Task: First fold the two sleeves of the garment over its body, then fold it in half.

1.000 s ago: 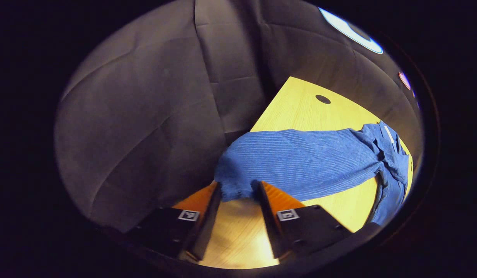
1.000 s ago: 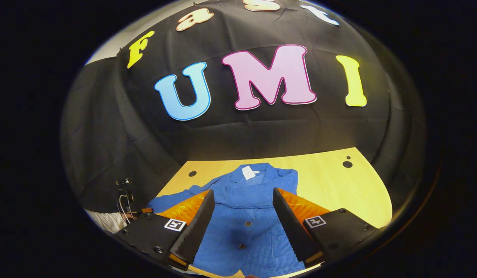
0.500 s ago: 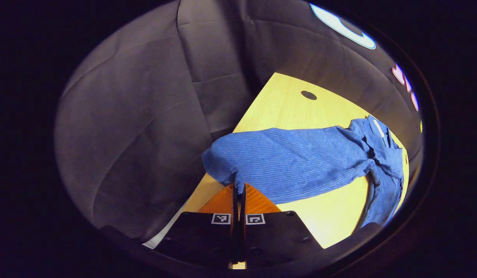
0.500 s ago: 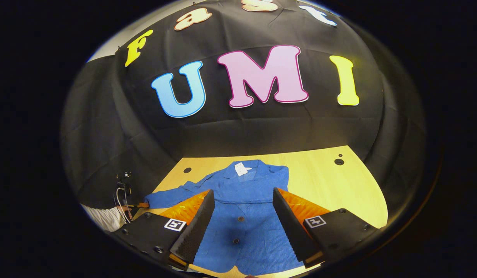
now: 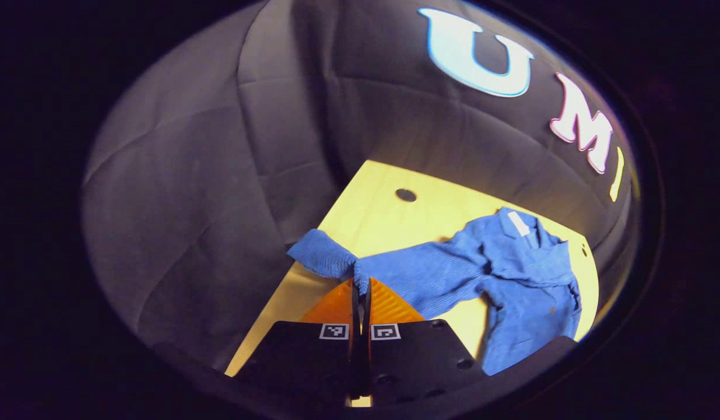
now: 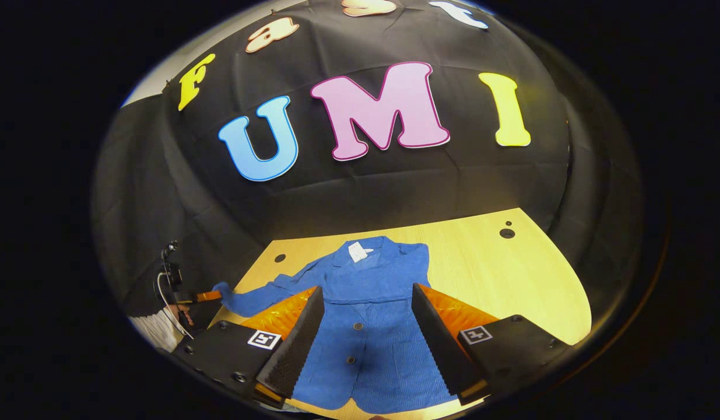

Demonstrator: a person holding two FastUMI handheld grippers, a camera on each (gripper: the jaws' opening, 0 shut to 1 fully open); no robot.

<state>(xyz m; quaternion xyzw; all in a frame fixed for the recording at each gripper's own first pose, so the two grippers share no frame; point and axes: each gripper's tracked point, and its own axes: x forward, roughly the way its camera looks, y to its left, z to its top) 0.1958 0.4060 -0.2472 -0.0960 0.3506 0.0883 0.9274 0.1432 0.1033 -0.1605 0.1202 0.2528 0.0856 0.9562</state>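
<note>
A blue button-front jacket (image 6: pixel 365 326) lies flat on the wooden table (image 6: pixel 499 274), collar and white label (image 6: pixel 358 252) toward the wall. One sleeve (image 6: pixel 260 297) stretches out to the left. In the left gripper view my left gripper (image 5: pixel 360 281) is shut on that sleeve's cuff (image 5: pixel 325 259), which is raised off the table near its left edge, and the sleeve runs back to the jacket body (image 5: pixel 529 286). That left gripper (image 6: pixel 205 297) also appears far left in the right gripper view. My right gripper (image 6: pixel 366 287) hangs open above the jacket's front, holding nothing.
The table has round cable holes (image 5: pixel 405 195) (image 6: pixel 504 233) near its far corners. Black cloth walls close in behind and to the left. A person's light sleeve (image 6: pixel 153 329) is at the table's left edge. Bare wood (image 6: pixel 511 303) lies right of the jacket.
My left gripper closed on the sleeve cuff, then lifted it and swung toward the jacket body. The right gripper stayed open and drew back slightly over the jacket.
</note>
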